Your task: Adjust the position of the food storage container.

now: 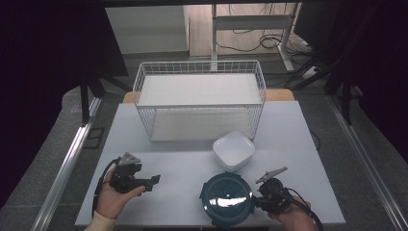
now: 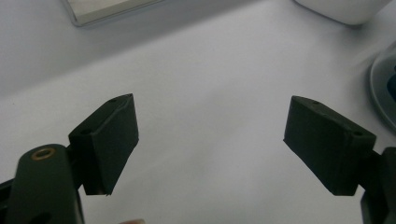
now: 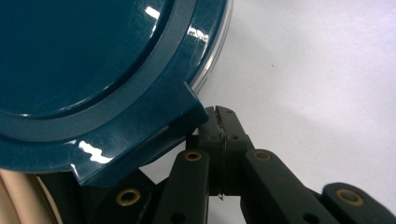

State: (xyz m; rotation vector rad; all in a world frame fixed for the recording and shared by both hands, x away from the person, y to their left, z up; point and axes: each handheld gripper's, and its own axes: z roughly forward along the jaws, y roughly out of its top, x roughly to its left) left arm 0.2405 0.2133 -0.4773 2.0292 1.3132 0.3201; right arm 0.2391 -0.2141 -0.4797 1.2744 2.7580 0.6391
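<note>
black jaws of the left gripper (image 1: 155,181) stand wide apart with only bare tabletop between them, as the left gripper view shows; the person's left hand (image 1: 113,198) cups the tool from below at the near left of the table, its jaws pointing right toward the middle. the right gripper (image 1: 256,199) sits at the near right, held by the right hand (image 1: 293,219), jaws pointing left and pressed together right at the side tab of a round teal lid (image 1: 226,198); in the right gripper view the tab overlaps the jaw tips, and i cannot tell whether the tab is actually pinched. that lid lies flat near the front edge of the pale grey table (image 1: 183,163), over a clear rim. just behind it, nearly touching, rests a white square bowl (image 1: 234,150). farther back stands a white wire basket (image 1: 199,98) with two shelves. grey floor, a metal rail and loose cables surround the table, with dark curtains on both sides.
</note>
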